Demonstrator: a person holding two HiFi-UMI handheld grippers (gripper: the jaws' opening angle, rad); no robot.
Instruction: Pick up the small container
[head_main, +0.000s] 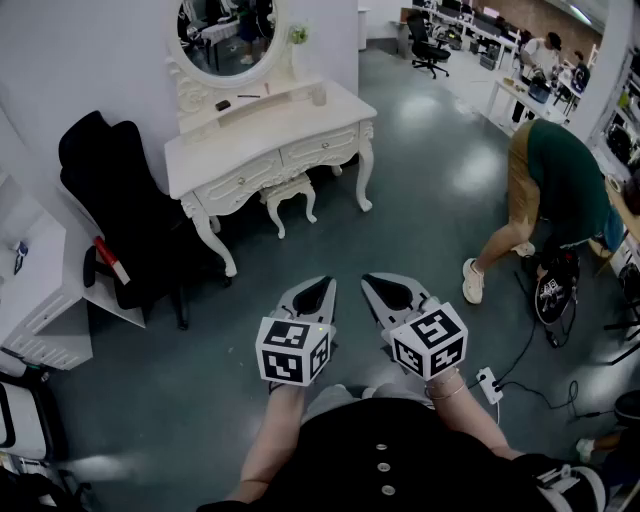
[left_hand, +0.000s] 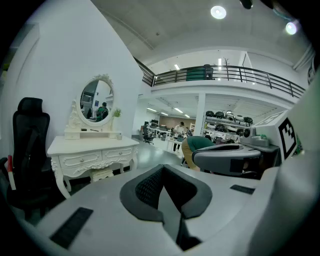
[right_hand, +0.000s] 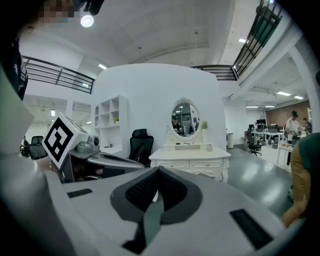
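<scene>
A white dressing table stands against the far wall, a few steps ahead of me. On its top near the right end sits a small pale container, also visible in the left gripper view and the right gripper view. My left gripper and right gripper are held side by side low in front of my body, over the grey floor and well short of the table. Each has its jaws together with nothing between them, as the left gripper and right gripper show in their own views.
An oval mirror tops the table, and a white stool sits under it. A black office chair stands left of it, beside white shelving. At the right a person bends over; a power strip and cables lie nearby.
</scene>
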